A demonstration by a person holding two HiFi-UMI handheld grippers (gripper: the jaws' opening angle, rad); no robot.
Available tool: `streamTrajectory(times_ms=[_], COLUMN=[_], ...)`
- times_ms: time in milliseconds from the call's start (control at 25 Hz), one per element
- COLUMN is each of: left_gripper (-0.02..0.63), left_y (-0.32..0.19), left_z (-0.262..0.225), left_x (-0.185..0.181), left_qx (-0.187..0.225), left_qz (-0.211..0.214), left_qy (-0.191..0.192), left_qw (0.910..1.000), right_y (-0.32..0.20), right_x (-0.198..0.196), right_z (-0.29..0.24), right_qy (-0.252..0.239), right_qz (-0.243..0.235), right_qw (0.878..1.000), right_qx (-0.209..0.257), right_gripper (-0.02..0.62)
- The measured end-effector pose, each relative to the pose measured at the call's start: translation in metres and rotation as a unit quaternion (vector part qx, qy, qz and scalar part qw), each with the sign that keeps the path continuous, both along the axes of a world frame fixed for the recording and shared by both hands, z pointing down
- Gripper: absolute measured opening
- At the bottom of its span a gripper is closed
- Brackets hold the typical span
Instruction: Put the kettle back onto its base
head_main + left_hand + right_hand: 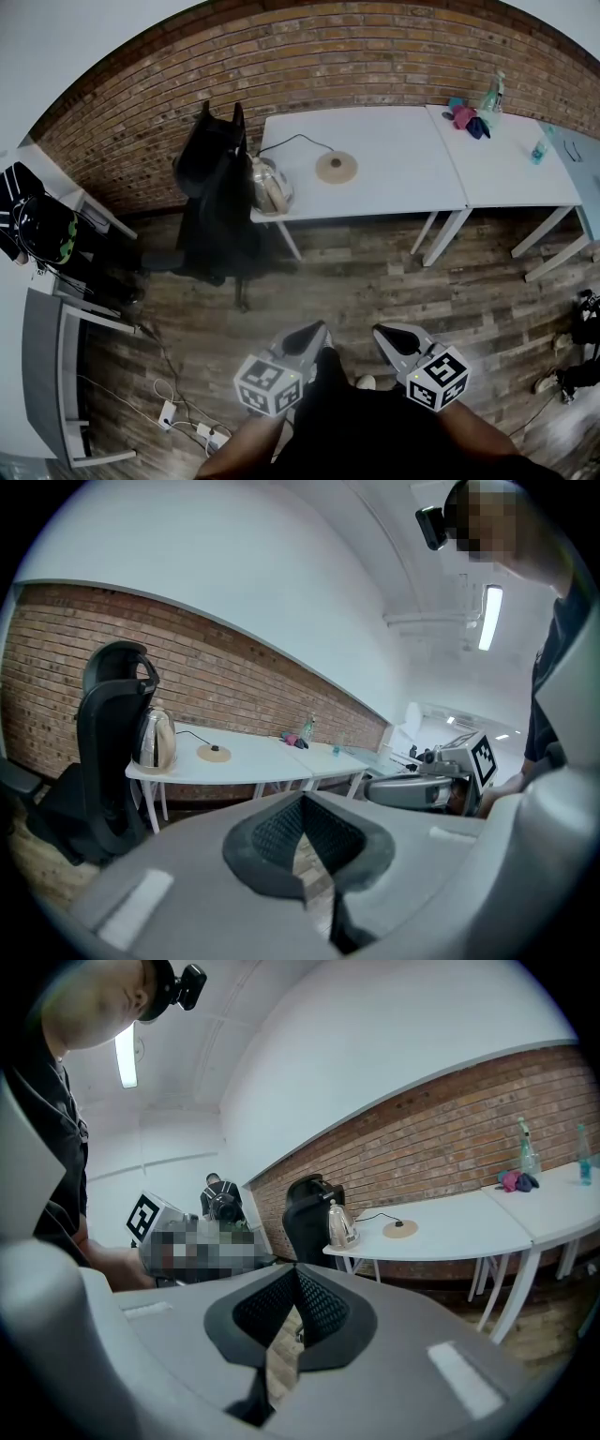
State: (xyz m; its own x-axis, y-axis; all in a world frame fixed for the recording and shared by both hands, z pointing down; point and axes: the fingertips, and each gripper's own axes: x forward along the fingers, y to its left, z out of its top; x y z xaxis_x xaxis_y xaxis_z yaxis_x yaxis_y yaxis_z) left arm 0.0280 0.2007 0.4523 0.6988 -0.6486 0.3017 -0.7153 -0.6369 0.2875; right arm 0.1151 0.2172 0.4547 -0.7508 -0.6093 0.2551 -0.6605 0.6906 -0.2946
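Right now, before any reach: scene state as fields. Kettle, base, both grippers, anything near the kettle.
kettle: upright at the left front corner of the white table, off its base
base: round disc on the same table, right of the kettle, apart from it, bare, corded
left gripper: jaws together, empty, held low by the person's body, short of the table
right gripper: same
chair: black, at the table's left end, beside the kettle
task: not started
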Motion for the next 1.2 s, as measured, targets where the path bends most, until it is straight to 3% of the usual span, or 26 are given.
streamTrajectory(times_ms=[600,1200], left_gripper=[0.001,0.001], left_y=[-0.046,-0.131], left_z=[0.015,0.021], left_x=[-0.023,-0.054], left_qx=[-0.022,-0.031], left_qz=[-0.018,-0.024], left_qy=[0.001,-0.004], left_qw=[0.9996,0.9992], right_y=[-0.046,-0.132], right_x=[-0.015,-0.04], right_z=[0.017,0.024], right_qy=[0.015,0.032], right_qz=[-0.005,-0.002], right_qw=[1.0,0.999], right_qx=[-0.025,-0.041], right_gripper=[0.026,0.026])
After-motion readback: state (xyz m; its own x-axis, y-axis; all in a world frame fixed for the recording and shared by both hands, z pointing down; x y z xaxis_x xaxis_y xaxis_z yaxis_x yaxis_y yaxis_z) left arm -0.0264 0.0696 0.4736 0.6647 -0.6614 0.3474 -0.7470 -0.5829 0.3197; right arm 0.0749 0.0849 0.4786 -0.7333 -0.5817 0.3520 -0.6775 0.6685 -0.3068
